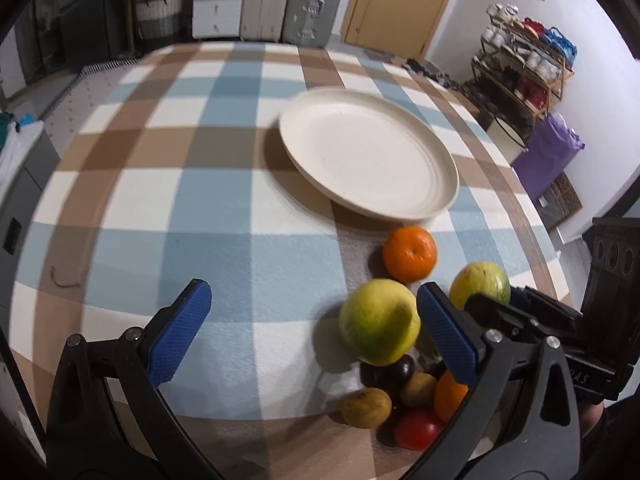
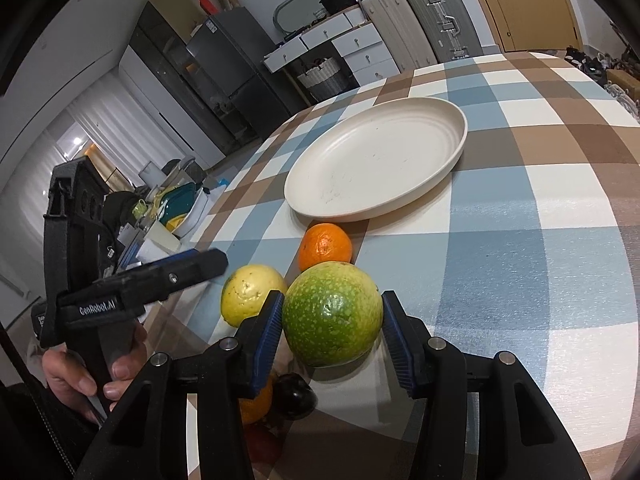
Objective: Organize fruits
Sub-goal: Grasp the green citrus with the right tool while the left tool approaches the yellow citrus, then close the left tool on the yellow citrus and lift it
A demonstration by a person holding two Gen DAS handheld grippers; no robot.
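In the right wrist view my right gripper (image 2: 332, 296) is shut on a large green speckled fruit (image 2: 332, 314), with a blue pad against each side. This fruit (image 1: 480, 284) shows at the right of the left wrist view. A yellow fruit (image 2: 252, 294) sits just left of it, and a tangerine (image 2: 326, 248) lies behind, near the empty cream plate (image 2: 376, 160). My left gripper (image 1: 314, 288) is open wide over the cloth, with the yellow fruit (image 1: 380, 326) close inside its right finger. A hand (image 2: 100, 364) holds that gripper.
A pile of small fruits lies close to me: a dark plum (image 1: 390, 370), a red tomato (image 1: 418, 428), two brownish fruits (image 1: 366, 408) and an orange (image 1: 450, 396). The checked tablecloth (image 1: 224, 240) covers a round table whose edge (image 1: 554, 264) runs near the fruits.
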